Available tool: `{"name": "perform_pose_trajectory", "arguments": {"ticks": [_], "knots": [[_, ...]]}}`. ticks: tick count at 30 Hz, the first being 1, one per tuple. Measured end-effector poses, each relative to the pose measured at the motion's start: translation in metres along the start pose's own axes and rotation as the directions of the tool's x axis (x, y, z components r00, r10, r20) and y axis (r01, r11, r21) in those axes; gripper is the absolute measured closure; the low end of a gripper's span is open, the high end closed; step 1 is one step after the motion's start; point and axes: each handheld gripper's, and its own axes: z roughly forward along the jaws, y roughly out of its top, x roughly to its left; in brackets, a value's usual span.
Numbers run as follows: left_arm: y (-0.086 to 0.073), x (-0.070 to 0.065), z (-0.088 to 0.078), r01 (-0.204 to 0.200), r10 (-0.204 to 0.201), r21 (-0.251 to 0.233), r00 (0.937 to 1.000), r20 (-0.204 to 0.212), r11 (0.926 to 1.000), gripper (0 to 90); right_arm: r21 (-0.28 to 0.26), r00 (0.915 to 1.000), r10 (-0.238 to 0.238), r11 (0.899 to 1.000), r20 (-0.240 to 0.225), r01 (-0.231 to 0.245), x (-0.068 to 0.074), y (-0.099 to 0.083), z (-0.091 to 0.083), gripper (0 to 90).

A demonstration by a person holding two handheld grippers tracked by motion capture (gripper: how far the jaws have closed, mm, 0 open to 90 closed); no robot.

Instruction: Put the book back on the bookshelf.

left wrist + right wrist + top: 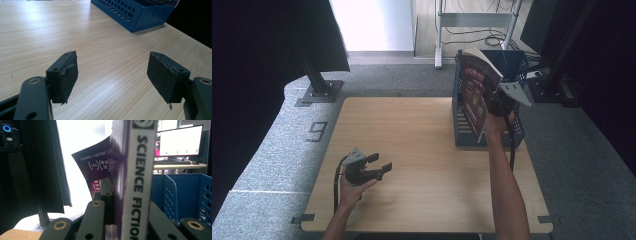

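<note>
A thick book (474, 90) with a dark purple cover is held upright, a little tilted, at the left part of a blue slotted file rack (518, 131) on the table's far right. My right gripper (495, 102) is shut on the book. In the right gripper view the white spine (140, 182) reads "SCIENCE FICTION"; the right gripper (130, 203) clamps it from both sides, with the blue rack (185, 192) dividers behind. My left gripper (381, 161) rests low over the near-left table, open with nothing in it. Its wide-apart pads (65, 75) frame bare wood, the left gripper (112, 75) facing the rack (130, 15).
The light wooden table (412, 130) stands on grey carpet. A black post with a base plate (319, 90) stands at the far left by a dark curtain. A white frame and cables (477, 30) lie beyond the rack. A lit monitor (178, 141) stands on a desk behind.
</note>
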Motion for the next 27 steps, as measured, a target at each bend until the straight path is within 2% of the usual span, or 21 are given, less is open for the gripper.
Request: {"name": "perform_pose_trajectory", "arguments": {"ticks": [12, 27], "knots": [[0.0, 0.003, -0.002, 0.009, -0.009, -0.003, 0.9999, -0.004, 1.0, 24.7, -0.001, 0.9995, 0.01, 1.0, 0.029, -0.01, -0.006, -0.002, 0.013, 81.5], [-0.001, 0.01, -0.004, 0.022, -0.022, -0.01, 0.9998, -0.004, 0.9997, 24.8, 0.007, 0.999, 0.005, 1.0, 0.045, -0.006, 0.001, -0.009, 0.034, 81.5]]}}
